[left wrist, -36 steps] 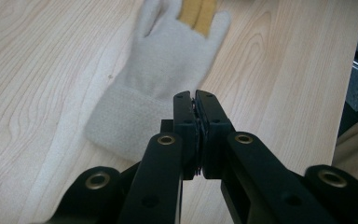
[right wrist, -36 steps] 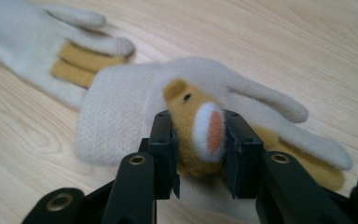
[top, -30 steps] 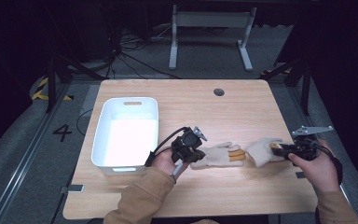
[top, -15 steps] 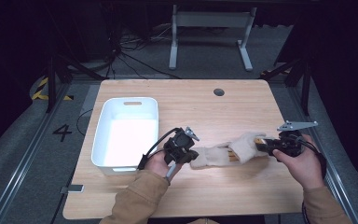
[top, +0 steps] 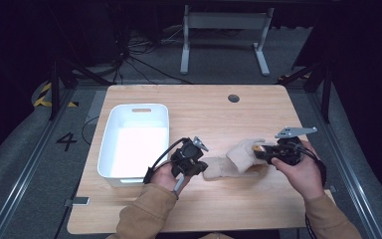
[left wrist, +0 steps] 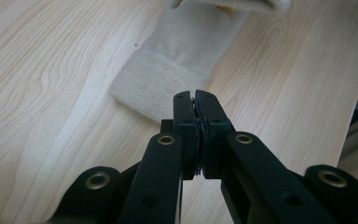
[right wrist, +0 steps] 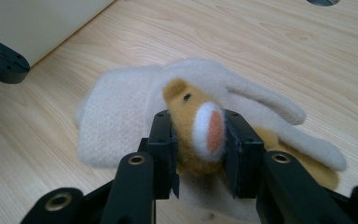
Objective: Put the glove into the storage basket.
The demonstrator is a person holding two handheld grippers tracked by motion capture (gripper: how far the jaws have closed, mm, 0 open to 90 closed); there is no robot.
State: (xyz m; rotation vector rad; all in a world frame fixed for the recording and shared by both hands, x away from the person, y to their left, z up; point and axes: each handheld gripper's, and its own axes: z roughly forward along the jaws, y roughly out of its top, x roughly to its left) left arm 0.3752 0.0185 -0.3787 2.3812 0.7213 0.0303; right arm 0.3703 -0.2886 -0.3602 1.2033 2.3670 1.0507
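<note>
Work in hand: folding or gathering a cream mitten (top: pixel 238 158) that lies on the bench (top: pixel 214 114), just right of the white bin (top: pixel 134 142).
Mitten: cuff end toward the left hand, hand end with a tan animal face (right wrist: pixel 198 128) doubled over toward the middle.
Left gripper (left wrist: pixel 196 100): fingers pressed together; a corner of the cuff (left wrist: pixel 151 86) seems nipped between the tips, though the cloth there is hard to make out.
Right gripper (right wrist: pixel 198 133): fingers pinching the tan face part, lifted off the flat cloth.
Done: mitten gripped at both ends, a fold begun.
Left: likely finishing the fold, then perhaps into the bin, which stands empty.
Around: cable hole (top: pixel 234 98) far back.
In the way: nothing between mitten and bin except the left hand (top: pixel 166 175).
</note>
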